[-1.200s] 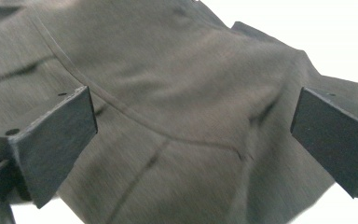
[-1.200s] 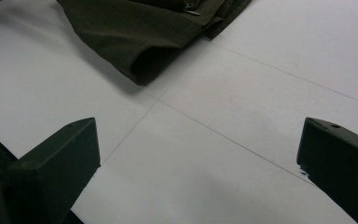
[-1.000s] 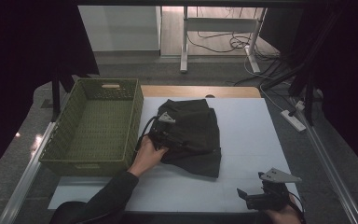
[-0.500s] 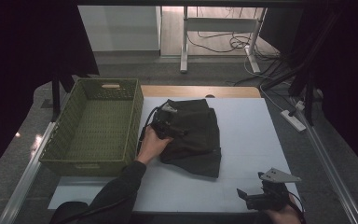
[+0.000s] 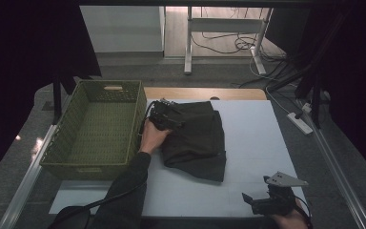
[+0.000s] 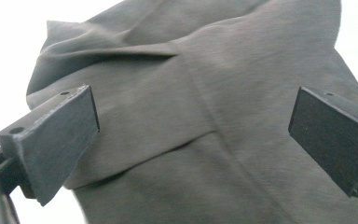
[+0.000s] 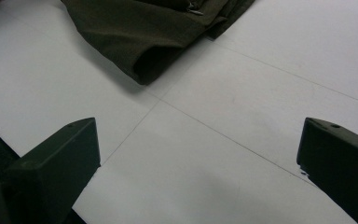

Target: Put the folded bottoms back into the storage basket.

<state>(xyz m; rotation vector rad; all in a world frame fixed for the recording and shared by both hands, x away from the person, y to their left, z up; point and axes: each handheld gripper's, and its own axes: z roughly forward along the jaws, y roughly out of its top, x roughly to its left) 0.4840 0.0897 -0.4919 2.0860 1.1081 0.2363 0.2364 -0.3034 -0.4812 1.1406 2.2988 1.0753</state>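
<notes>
High view: left hand-held gripper (image 5: 164, 117), jaws apart, apparently touching folded garment (image 5: 198, 140).

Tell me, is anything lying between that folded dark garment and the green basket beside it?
Nothing visible. The folded dark garment lies on the white table right beside the green basket, with the left gripper and its hand at the garment's basket-side edge, jaws open. The basket's near wall would have to be cleared.

No lettering, label, brand mark or number is showing legibly anywhere — not on the folded dark garment (image 5: 195, 138), the green basket (image 5: 95, 129) or the white desk (image 5: 252, 143). A small pale tag at the garment's edge is appearing too small to read.
</notes>
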